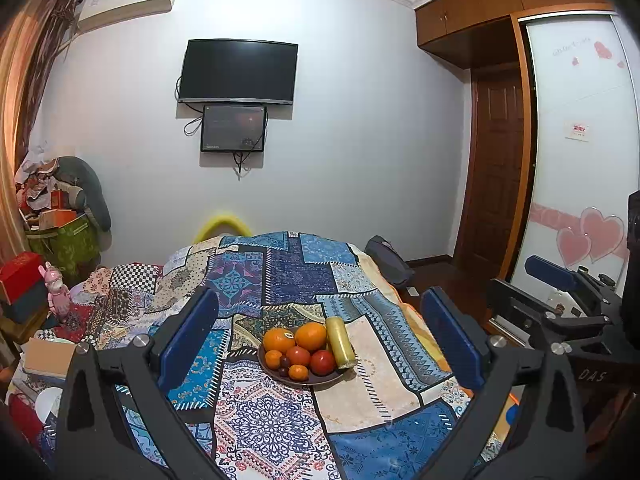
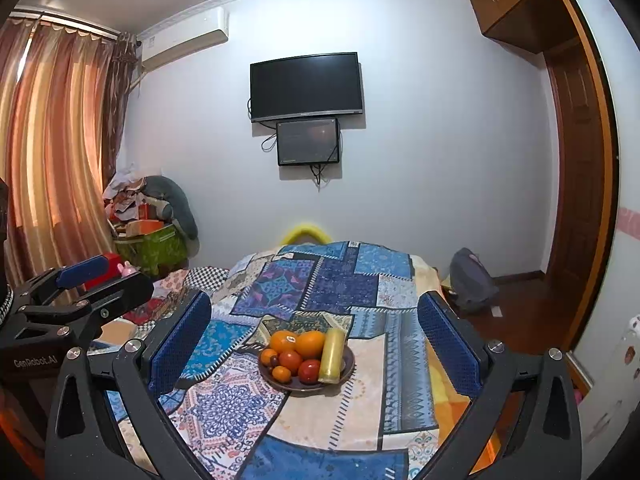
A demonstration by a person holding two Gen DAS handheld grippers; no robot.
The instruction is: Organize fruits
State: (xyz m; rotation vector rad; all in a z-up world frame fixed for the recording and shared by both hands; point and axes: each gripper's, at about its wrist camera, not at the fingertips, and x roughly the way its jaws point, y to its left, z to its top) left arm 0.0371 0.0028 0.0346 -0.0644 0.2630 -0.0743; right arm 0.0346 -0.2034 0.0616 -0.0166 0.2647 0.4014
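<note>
We see a plate (image 1: pixel 320 381) on the bed (image 1: pixel 276 280), near its middle, with the fruits (image 1: pixel 298 350) piled in it and a roll (image 1: pixel 340 342) along their right. Behind the bed a TV (image 1: pixel 239 71) hangs on the wall, a smaller screen (image 1: pixel 233 129) under it. A bag (image 2: pixel 472 280) lies on the floor right of the bed.

both grippers, left (image 1: pixel 320 332) and right (image 2: pixel 316 336), hover side by side, fingers spread.
</note>
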